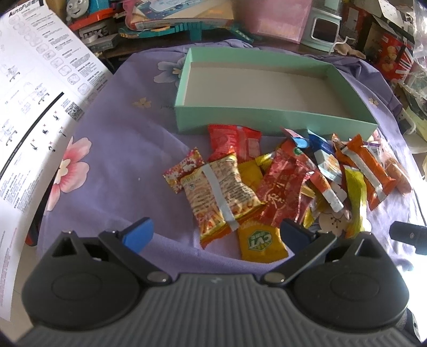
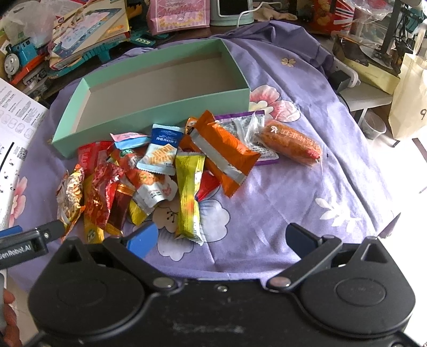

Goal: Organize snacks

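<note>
A mint-green open box [image 1: 267, 118] [image 2: 149, 106] sits empty on the purple flowered cloth. In front of it lies a pile of several snack packets: a noodle snack bag [image 1: 221, 192], a yellow packet [image 1: 260, 244], a red foil packet [image 1: 283, 186], an orange bar [image 1: 367, 166] [image 2: 226, 152], a yellow-green stick [image 2: 188, 194], a blue-white cracker packet [image 2: 161, 152] and a sausage in clear wrap [image 2: 289, 142]. My left gripper [image 1: 214, 233] is open, just short of the noodle bag and yellow packet. My right gripper [image 2: 221, 239] is open above bare cloth, near the yellow-green stick.
A white instruction sheet [image 1: 29, 106] lies at the left. Toys, a toy train [image 2: 16, 57], boxes and a pink bag [image 2: 177, 13] crowd the far side. The cloth's right edge drops off towards a paper bag [image 2: 408, 93].
</note>
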The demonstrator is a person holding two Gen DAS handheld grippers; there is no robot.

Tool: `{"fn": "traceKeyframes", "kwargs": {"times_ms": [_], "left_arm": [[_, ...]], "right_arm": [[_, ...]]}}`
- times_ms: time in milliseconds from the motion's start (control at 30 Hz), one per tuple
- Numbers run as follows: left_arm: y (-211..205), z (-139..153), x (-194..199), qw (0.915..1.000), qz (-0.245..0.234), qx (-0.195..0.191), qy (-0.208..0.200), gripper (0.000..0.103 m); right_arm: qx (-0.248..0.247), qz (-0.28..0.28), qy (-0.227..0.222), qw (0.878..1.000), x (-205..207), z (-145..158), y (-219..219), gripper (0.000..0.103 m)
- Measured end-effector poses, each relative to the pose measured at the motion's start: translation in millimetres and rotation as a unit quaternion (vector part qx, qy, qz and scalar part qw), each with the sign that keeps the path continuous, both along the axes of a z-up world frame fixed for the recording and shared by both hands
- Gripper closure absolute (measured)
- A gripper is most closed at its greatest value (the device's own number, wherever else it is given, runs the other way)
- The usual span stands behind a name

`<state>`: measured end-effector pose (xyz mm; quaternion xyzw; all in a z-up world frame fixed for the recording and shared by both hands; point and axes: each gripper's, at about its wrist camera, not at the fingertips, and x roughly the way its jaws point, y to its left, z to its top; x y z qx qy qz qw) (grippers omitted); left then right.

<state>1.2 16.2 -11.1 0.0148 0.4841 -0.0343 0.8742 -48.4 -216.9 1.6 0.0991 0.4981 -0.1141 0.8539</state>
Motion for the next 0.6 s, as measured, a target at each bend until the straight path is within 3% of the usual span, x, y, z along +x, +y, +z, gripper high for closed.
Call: {"fn": "traceKeyframes", "kwargs": {"times_ms": [233,400,500,600], "left_arm": [[36,-9,14,0.9977,0.057,-0.033,0.013,0.0],[39,-16,32,0.9954,0.063,-0.066,0.031,0.0],[27,-20,45,0.9968,0.052,-0.058,0.022,0.0],[18,-30,56,0.9975,0.049,-0.042,0.029,0.0]], "right_arm": [[-0.006,0.035,-0.021,0.999,4,-2,10,0.0],[-0.013,0.061,-0.026,0.998,11,-4,20,0.0],[0.001,0.068,-0.029,0.997,14,-6,20,0.0],[0.05,0.075,-0.022,0.996,19,-6,16,0.0]]}}
